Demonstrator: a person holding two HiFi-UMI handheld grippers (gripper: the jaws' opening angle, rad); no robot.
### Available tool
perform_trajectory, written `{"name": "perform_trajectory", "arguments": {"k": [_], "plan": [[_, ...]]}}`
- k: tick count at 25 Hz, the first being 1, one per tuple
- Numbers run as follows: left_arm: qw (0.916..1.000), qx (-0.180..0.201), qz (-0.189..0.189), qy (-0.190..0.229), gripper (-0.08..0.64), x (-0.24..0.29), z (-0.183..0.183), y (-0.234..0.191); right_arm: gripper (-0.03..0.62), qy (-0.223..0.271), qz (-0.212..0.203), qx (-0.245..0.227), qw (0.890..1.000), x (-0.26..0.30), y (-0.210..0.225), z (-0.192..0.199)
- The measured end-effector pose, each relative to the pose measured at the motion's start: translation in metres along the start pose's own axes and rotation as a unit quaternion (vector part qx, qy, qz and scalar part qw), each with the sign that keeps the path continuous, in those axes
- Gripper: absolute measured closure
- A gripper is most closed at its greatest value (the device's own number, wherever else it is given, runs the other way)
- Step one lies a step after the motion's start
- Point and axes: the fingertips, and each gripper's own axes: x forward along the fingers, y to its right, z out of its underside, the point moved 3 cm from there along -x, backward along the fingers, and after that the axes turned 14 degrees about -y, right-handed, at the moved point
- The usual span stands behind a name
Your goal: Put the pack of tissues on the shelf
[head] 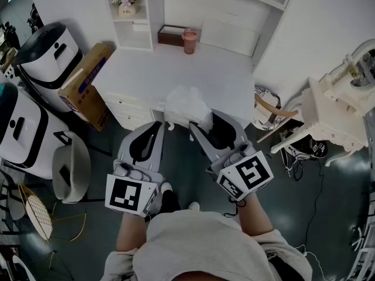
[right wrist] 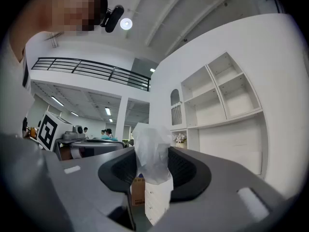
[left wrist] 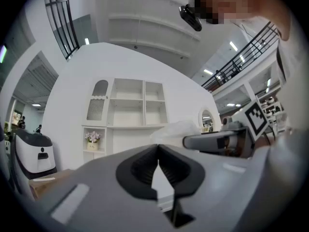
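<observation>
Two grippers inspected, both mine. My right gripper [right wrist: 152,164] is clamped on the pack of tissues [right wrist: 150,151], with its pads pressing the white film wrapper from both sides. My left gripper [left wrist: 158,164] has its jaws together with nothing between them.

Location: in the head view the pack juts past the right jaw tips, in the air at the front edge of the white desk [head: 176,69]. It is well apart from the shelf [head: 132,17] at the back of the desk.

Handling, as I judge it:
- The pack is light, soft and compressible.
- The wrapper is crumpled and probably slick, so it could creep out of a light pinch.
- It is not fragile, and a firm squeeze should do no harm.

Hold: the grip appears to be on one end, mostly loose film. A grip across the body of the pack would be more secure. I rate the present hold adequate for a level carry without jerks.
</observation>
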Motion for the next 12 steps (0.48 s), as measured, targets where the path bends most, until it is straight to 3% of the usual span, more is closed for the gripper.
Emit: {"name": "perform_trajectory", "arguments": {"k": [12], "plan": [[1.0,-0.008,0.003,-0.002,0.56,0.006,0.007,-0.024,0.414,-0.005,0.006,0.004,1.0,0.022,-0.002,0.0]]}}
